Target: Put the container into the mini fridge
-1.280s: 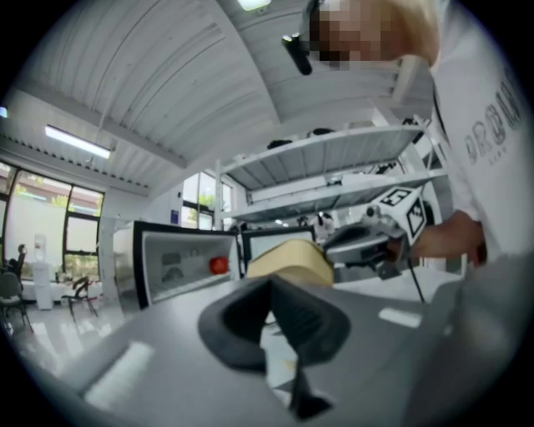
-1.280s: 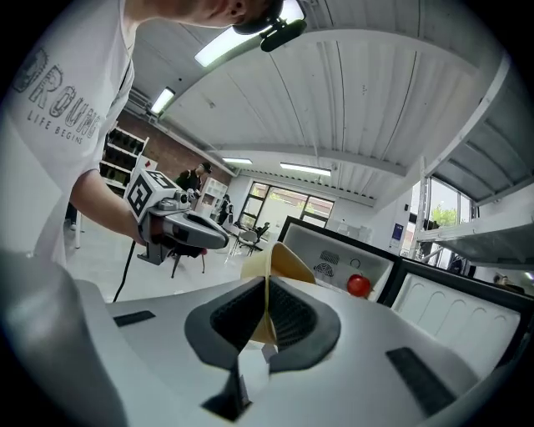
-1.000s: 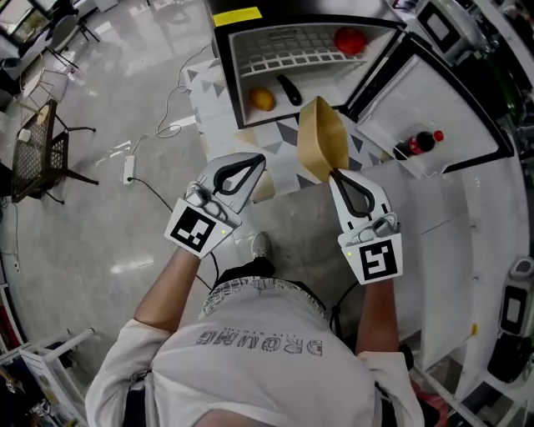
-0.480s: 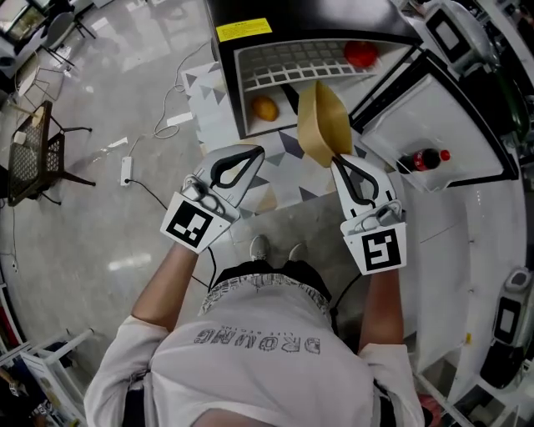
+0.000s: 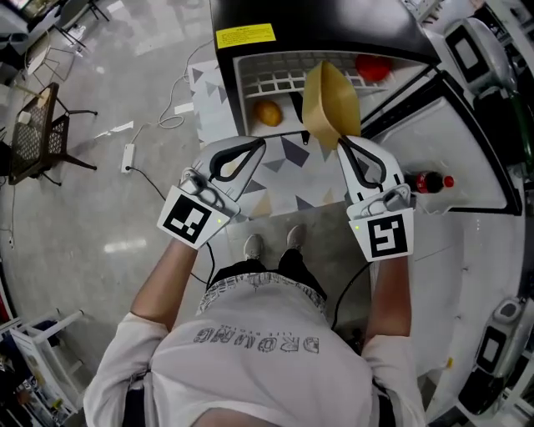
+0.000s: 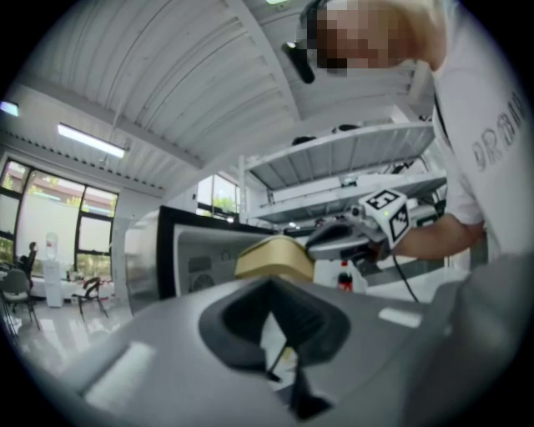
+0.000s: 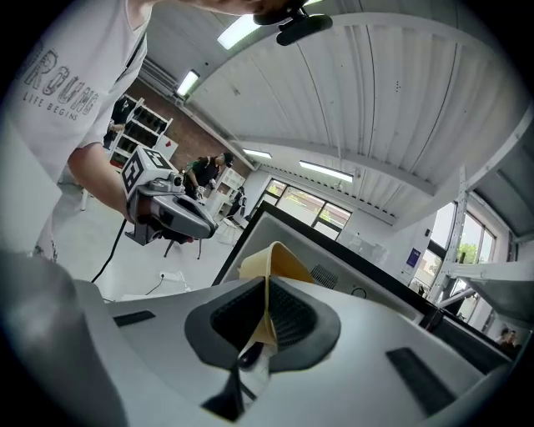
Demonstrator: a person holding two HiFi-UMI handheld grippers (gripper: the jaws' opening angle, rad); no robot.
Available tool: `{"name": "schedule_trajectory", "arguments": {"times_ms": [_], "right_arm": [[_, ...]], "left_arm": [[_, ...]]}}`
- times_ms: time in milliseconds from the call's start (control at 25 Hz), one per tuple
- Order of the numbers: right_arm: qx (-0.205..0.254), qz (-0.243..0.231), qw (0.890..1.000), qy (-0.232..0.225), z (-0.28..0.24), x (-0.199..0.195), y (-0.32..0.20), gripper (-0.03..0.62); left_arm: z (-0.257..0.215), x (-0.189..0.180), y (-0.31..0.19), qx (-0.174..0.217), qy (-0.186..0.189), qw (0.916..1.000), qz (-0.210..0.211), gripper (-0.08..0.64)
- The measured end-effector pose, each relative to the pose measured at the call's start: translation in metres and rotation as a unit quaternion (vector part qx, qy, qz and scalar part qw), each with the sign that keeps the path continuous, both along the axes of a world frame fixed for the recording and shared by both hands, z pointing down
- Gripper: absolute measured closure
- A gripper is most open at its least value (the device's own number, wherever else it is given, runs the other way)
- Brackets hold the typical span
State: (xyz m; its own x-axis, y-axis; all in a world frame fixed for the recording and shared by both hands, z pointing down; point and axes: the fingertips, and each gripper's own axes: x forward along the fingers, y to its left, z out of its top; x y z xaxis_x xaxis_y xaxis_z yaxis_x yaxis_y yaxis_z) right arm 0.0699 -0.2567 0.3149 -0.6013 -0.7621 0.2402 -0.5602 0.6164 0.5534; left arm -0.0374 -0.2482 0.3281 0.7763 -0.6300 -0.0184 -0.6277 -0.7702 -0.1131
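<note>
My right gripper (image 5: 342, 142) is shut on the rim of a tan bowl-shaped container (image 5: 332, 98), which is tilted on edge just in front of the open mini fridge (image 5: 250, 17). From the right gripper view, the container's (image 7: 282, 257) thin rim is pinched between the pads. My left gripper (image 5: 259, 145) hovers lower left of the container, shut and empty. In the left gripper view the container (image 6: 274, 257) and the right gripper (image 6: 338, 238) appear ahead. Inside the fridge are a white wire shelf (image 5: 275, 83), a red fruit (image 5: 373, 67) and an orange (image 5: 269, 113).
The fridge door (image 5: 450, 133) swings open to the right, with a cola bottle (image 5: 430, 181) in its rack. A patterned mat (image 5: 292, 179) lies before the fridge. A power strip (image 5: 128, 156) with cables and a chair (image 5: 33, 138) are on the floor at left.
Both grippers moved up toward the fridge. The container, still held by the right gripper, now overlaps the fridge opening at the wire shelf.
</note>
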Motion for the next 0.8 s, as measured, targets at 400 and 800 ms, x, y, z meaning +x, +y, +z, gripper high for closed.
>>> {"name": "schedule_trajectory", "arguments": {"times_ms": [400, 800], "right_arm": [[0.003, -0.063, 0.998, 0.030, 0.003, 0.011, -0.046, 0.580], [0.009, -0.104, 0.992, 0.064, 0.012, 0.013, -0.080, 0.580]], "left_arm": [[-0.001, 0.022, -0.024, -0.001, 0.000, 0.9985, -0.054, 0.554], [0.005, 0.028, -0.042, -0.005, 0.002, 0.9956, -0.094, 0.554]]}}
